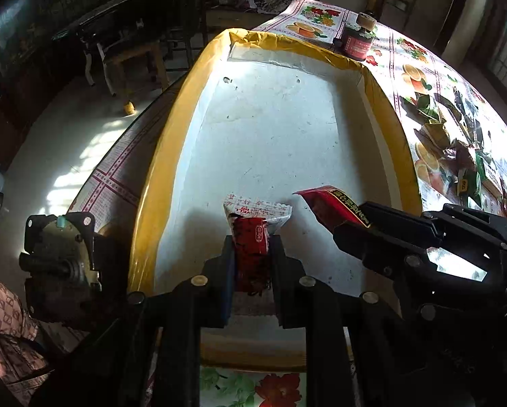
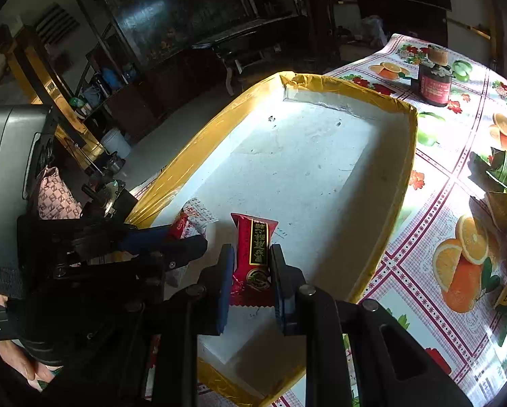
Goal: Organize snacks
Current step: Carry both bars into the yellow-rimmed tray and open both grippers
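A white foam box [image 1: 399, 142] with yellow-taped rim lies on the fruit-print tablecloth; it also shows in the right wrist view [image 2: 410, 142]. My left gripper [image 1: 252, 242] is shut on a red-and-white snack packet [image 1: 253, 227], held over the box's near end. My right gripper [image 2: 251, 254] is shut on a dark red snack packet with a gold label [image 2: 255, 247], also over the near end. In the left wrist view the right gripper [image 1: 358, 217] and its red packet [image 1: 324, 201] are at the right. In the right wrist view the left gripper [image 2: 182, 235] is at the left.
A pile of green and gold snack packets [image 1: 457, 142] lies on the table right of the box, also in the right wrist view [image 2: 504, 183]. A dark red jar with a wooden stopper [image 1: 357, 39] stands behind the box. The table edge and floor lie left.
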Demonstrator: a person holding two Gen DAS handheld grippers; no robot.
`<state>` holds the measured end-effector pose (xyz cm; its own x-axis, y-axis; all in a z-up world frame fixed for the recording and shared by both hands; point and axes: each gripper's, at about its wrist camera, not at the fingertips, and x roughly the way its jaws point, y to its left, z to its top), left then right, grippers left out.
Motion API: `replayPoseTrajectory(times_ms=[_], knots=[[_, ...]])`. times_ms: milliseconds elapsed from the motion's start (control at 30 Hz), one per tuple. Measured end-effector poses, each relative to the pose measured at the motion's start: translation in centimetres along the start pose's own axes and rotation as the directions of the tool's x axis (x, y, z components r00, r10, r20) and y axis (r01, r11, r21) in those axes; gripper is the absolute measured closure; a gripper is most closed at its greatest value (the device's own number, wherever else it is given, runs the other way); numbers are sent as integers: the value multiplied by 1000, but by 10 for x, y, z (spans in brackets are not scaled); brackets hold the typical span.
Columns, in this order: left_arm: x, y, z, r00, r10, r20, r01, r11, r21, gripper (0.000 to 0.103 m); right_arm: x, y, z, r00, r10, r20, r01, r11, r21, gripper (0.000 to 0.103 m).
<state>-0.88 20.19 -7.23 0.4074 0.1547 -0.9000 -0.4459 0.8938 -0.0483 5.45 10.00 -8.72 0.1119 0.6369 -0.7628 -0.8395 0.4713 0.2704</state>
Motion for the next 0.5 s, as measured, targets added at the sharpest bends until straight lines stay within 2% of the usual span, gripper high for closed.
replayPoseTrajectory(times_ms=[300, 500], knots=[[1, 3, -1, 1000, 12, -12, -12, 1000, 0, 78, 11, 0, -4, 999, -18, -37, 17, 1000, -16, 81], [-12, 1, -1, 1000, 13, 12, -13, 1000, 0, 77, -14, -4, -8, 1000, -13, 24, 13, 1000, 4, 79]])
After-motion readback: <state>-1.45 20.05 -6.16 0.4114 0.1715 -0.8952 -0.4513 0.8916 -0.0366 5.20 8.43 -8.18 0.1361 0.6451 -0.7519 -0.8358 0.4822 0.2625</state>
